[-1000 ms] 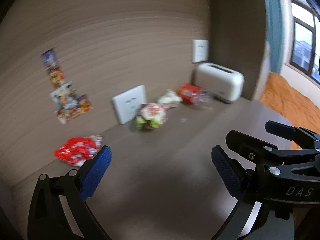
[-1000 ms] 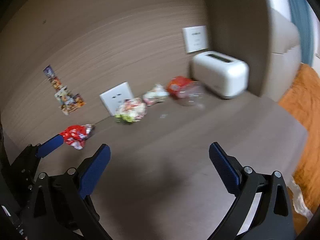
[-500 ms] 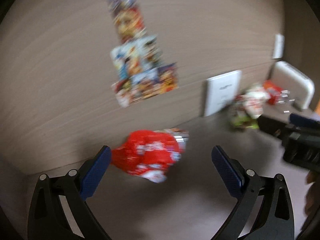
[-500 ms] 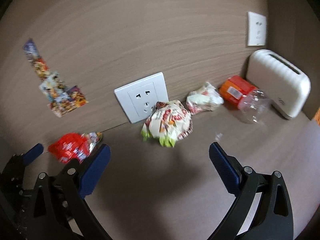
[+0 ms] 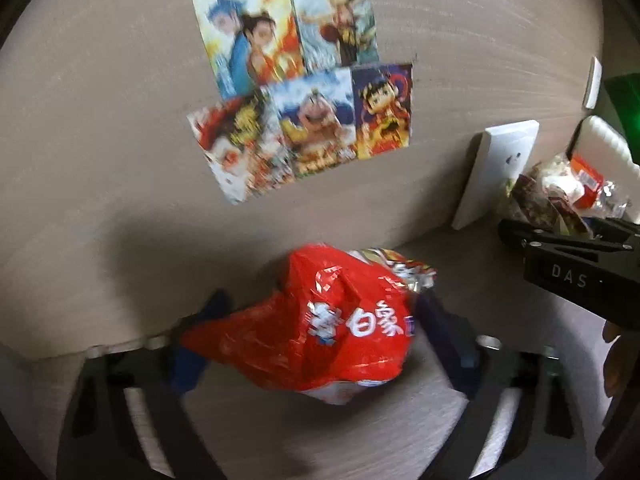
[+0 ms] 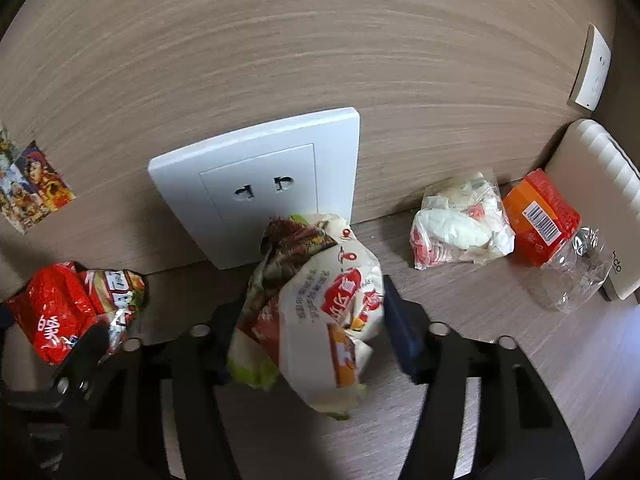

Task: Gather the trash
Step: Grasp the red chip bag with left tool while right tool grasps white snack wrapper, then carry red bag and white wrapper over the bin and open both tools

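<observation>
Whereas the jaws stood wide a second ago, the left gripper (image 5: pixel 316 336) now pinches the crinkled red wrapper (image 5: pixel 320 328) on the desk (image 5: pixel 360 440), left of the wall socket (image 5: pixel 496 172). Right view: right gripper (image 6: pixel 304 324) clamps the crumpled white-green wrapper (image 6: pixel 320 312) just below that socket. Both pickups look secured.

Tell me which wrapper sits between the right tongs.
The white crumpled wrapper before the wall socket; the red wrapper sits between the left tongs.
</observation>
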